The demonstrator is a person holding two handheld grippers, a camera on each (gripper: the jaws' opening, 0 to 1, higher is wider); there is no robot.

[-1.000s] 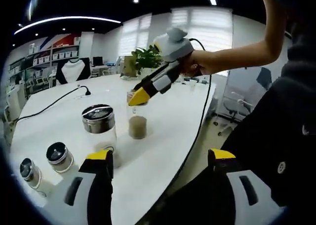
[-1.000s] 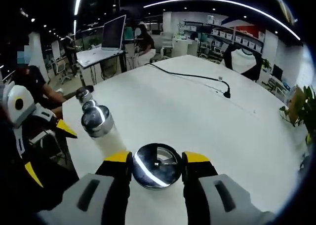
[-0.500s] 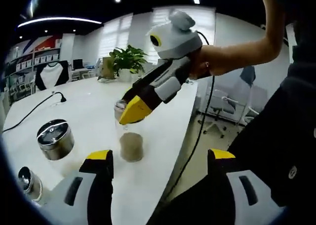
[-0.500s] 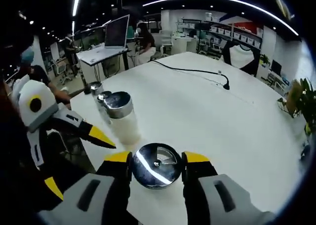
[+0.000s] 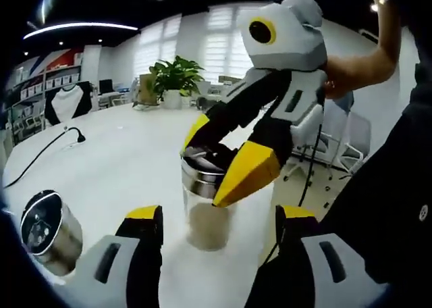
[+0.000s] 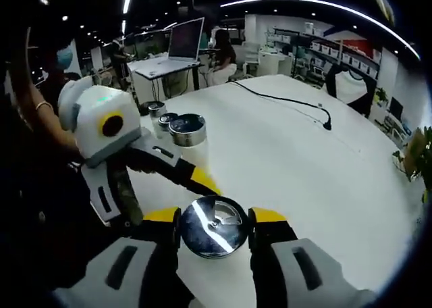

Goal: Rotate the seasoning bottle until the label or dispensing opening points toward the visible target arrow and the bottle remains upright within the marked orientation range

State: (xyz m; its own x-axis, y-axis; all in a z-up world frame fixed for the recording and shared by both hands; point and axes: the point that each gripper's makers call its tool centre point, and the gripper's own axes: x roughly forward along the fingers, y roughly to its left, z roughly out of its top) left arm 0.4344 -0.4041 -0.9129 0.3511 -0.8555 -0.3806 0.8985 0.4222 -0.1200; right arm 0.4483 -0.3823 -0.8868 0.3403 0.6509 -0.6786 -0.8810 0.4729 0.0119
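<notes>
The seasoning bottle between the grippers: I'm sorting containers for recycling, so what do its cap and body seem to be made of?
The seasoning bottle body looks like clear glass or plastic, since brownish powder shows through it; which one is unclear. Its cap looks like polished metal, or metallised plastic: silver, with sharp bright reflections.

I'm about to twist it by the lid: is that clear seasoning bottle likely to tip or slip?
The seasoning bottle looks tall and narrow, so probably tippy. Its shiny metal lid, clamped by the right gripper, may slip. Only partly filled, likely light.
</notes>
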